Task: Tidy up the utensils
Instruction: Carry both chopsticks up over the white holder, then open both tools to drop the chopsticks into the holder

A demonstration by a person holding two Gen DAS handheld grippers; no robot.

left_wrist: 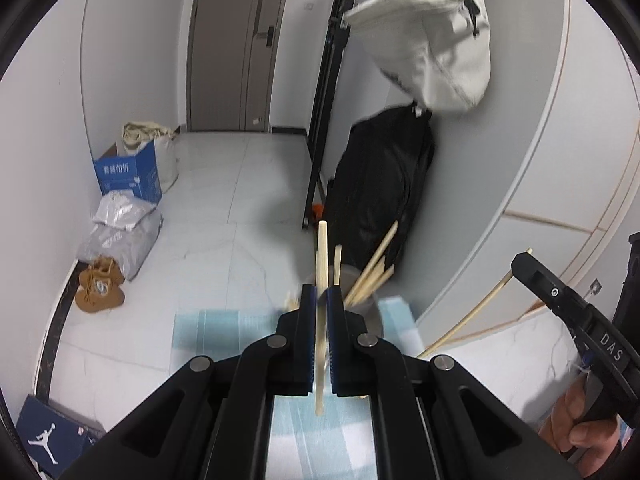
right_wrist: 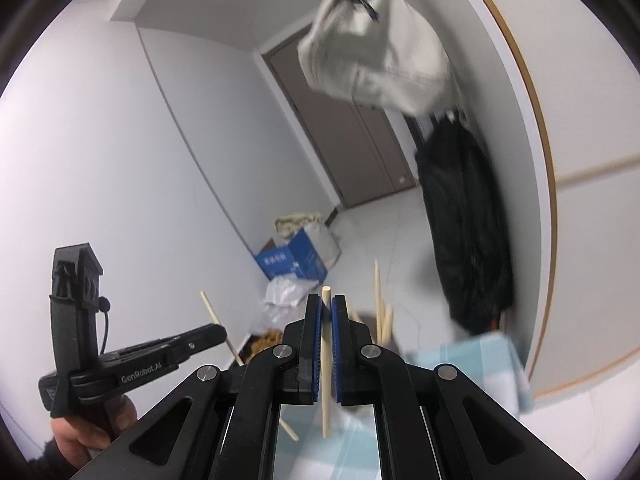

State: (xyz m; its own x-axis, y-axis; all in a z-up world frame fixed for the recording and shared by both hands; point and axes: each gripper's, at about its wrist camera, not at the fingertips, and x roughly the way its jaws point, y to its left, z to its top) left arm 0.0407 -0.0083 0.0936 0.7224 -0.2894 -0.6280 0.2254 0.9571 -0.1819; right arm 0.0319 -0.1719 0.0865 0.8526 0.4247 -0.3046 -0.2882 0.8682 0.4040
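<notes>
Pale marble-veined floor tiles (left_wrist: 208, 216), glossy, are lying under white walls and a grey-brown door (left_wrist: 236, 44). Light blue checked cloth (left_wrist: 208, 328) is covering the work surface. Left gripper (left_wrist: 321, 300) is clamping one round wooden chopstick (left_wrist: 322, 248); right gripper (right_wrist: 327, 312) is clamping another chopstick (right_wrist: 326, 360). Remaining chopsticks (left_wrist: 372, 272) are standing in a holder ahead.

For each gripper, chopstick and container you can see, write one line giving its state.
left gripper: shut on a chopstick
right gripper: shut on a second chopstick
cup: upright, several chopsticks standing in it
grey door: closed
blue box: open at the top
</notes>
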